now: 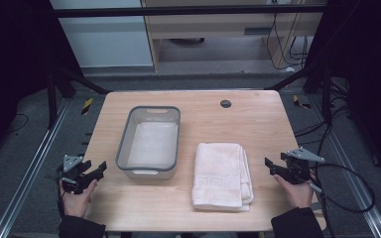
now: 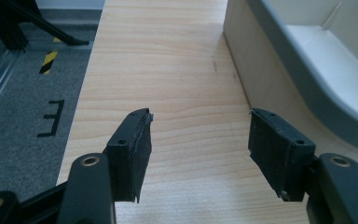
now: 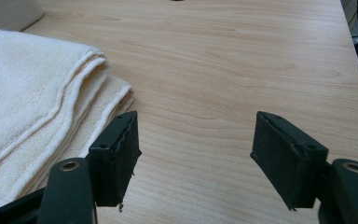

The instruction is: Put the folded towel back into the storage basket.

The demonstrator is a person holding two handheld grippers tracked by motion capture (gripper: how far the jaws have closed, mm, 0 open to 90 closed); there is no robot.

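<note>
Here, both grippers stand parted, empty. Towel lies folded just right of the bin. Likely soft, light, floppy; you'd best pinch its stacked edge nearest your right gripper.

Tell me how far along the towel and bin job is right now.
Nothing looks done: the folded towel lies flat on the table, beside the empty grey bin. Nothing is in hand: the left claw and right claw are open at the table's edges. Any grasping or moving remains.
</note>
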